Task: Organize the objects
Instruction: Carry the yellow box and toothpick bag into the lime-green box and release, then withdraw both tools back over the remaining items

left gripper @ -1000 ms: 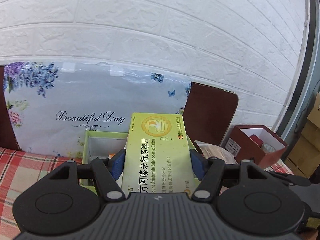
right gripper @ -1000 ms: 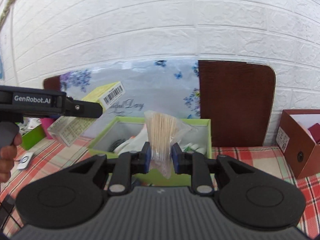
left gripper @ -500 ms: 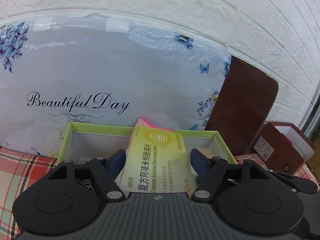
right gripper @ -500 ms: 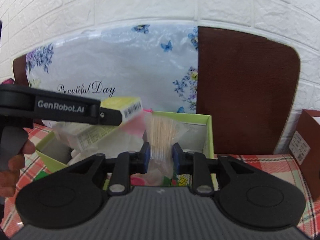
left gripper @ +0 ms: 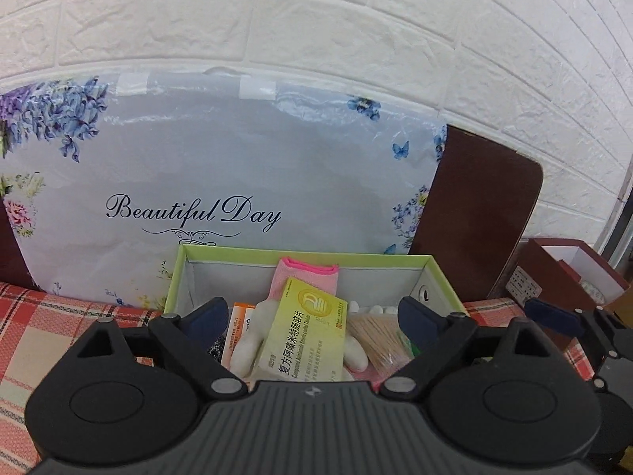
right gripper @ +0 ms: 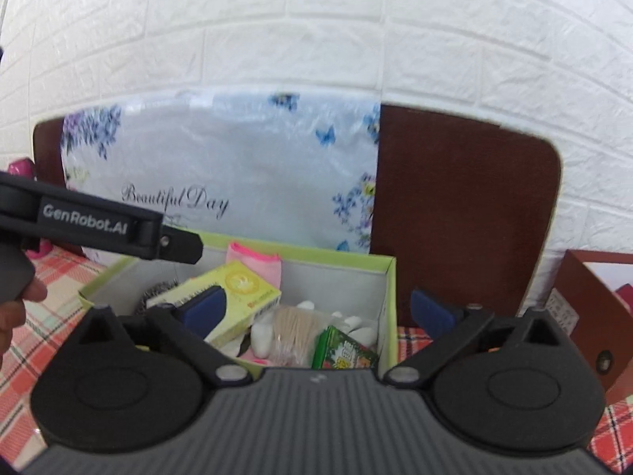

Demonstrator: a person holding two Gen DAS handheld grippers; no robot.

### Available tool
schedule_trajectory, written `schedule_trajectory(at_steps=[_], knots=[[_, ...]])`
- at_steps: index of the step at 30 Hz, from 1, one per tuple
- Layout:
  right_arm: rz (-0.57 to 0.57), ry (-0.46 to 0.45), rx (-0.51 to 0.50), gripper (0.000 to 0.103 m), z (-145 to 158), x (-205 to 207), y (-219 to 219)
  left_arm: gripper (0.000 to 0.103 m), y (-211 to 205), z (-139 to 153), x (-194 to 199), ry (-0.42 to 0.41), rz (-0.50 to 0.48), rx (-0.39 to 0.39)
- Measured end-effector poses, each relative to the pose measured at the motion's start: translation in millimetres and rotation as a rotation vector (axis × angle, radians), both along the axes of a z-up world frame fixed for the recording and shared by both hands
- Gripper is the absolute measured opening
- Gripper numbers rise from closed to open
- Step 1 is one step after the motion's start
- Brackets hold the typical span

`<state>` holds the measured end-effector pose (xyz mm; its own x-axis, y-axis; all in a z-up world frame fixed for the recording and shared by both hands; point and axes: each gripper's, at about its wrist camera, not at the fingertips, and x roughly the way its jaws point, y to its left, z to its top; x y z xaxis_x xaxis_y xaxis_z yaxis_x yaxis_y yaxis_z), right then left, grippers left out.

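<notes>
A green storage box [left gripper: 304, 255] [right gripper: 389, 277] stands against the floral board. In it lie a yellow-green medicine box [left gripper: 306, 336] [right gripper: 237, 293], a clear bag of toothpicks [left gripper: 376, 336] [right gripper: 296, 328], a pink and white glove [left gripper: 304, 277] [right gripper: 257, 263], an orange box [left gripper: 237, 324], a green packet [right gripper: 342, 350] and a metal scourer [right gripper: 152, 297]. My left gripper [left gripper: 312, 316] is open and empty just above the medicine box. My right gripper [right gripper: 316, 306] is open and empty above the toothpick bag.
A floral "Beautiful Day" board [left gripper: 221, 182] and a brown board [left gripper: 478, 221] lean on the white brick wall behind the box. A dark red open box [left gripper: 569, 273] [right gripper: 593, 301] stands to the right on the red checked tablecloth [left gripper: 51, 316].
Both grippers have opened. The medicine box left the left gripper and the toothpick bag left the right gripper; both now lie in the green box.
</notes>
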<state>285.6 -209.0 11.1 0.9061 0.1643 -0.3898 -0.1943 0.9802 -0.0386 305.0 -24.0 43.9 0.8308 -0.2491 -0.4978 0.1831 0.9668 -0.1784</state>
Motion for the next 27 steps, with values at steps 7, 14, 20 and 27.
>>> schedule_trajectory(at_steps=[7,14,20,27], knots=[[-0.02,-0.045,-0.025,0.103,24,-52,-1,0.096,4,28,-54,-0.011,0.024,0.046],[-0.012,-0.055,-0.023,0.103,22,-103,3,0.096,15,29,-104,-0.029,0.051,0.067],[-0.02,-0.02,-0.004,0.103,4,-135,9,0.096,31,8,-138,0.003,0.076,0.024],[-0.026,0.044,0.022,0.103,-24,-163,18,0.096,57,-27,-165,0.078,0.138,-0.022]])
